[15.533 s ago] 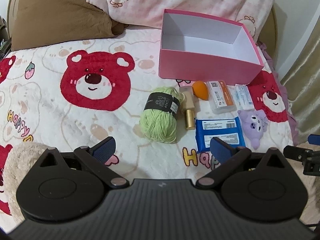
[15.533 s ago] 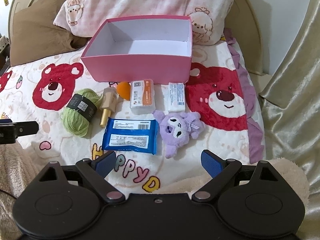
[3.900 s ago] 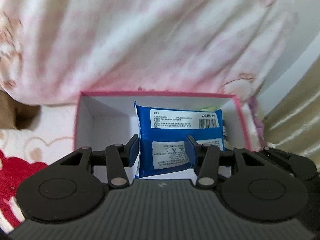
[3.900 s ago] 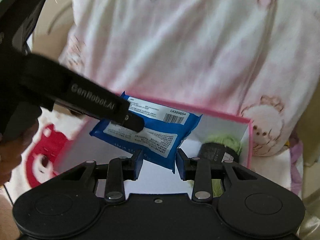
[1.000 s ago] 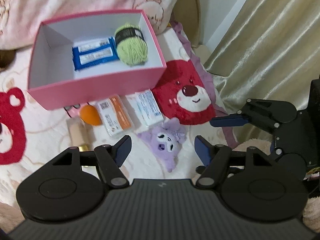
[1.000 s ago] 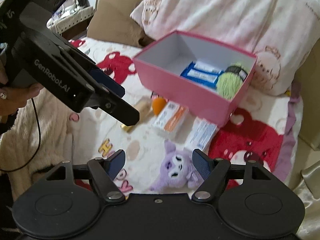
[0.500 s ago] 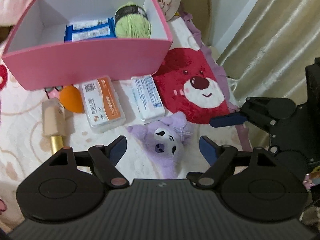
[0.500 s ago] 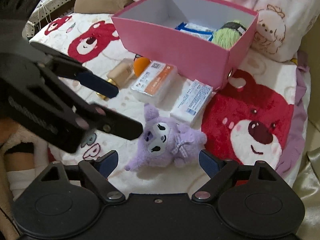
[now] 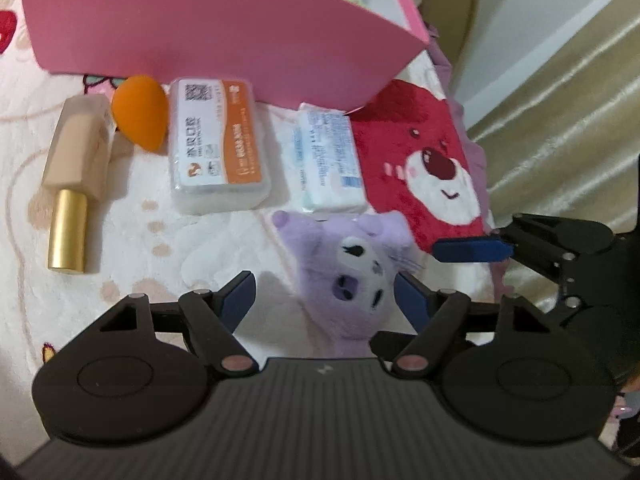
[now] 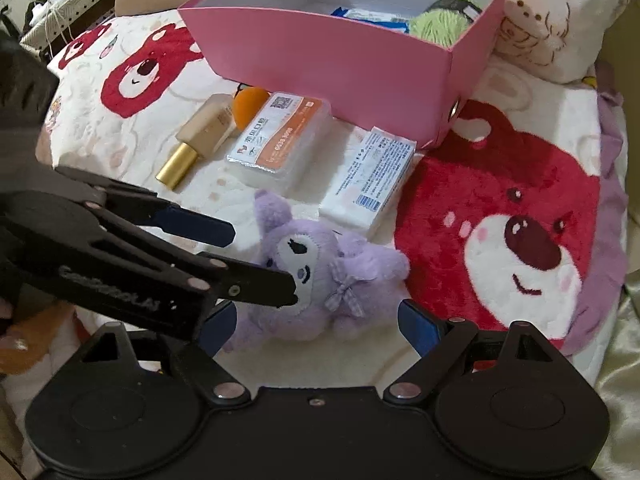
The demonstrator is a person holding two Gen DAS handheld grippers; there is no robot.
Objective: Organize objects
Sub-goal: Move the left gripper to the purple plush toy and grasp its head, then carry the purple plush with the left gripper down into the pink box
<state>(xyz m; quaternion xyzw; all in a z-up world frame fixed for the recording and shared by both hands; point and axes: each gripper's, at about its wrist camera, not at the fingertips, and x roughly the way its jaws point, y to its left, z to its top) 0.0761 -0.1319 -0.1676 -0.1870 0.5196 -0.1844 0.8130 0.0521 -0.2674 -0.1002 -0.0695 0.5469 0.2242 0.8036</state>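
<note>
Fingers on both my grippers stand spread and empty: the left gripper [image 9: 324,300] straddles the plush [image 9: 352,276] at its head, the right gripper [image 10: 310,326] brackets its body. The plush lies on the blanket [image 10: 500,200], just before the tissue pack [image 10: 370,176]. I judge it light, soft and squashy, so a pinch across head or belly should hold. The blanket is fluffy and yielding. Behind stands the pink box [image 10: 340,60], holding yarn [image 10: 440,24], with room left.
</note>
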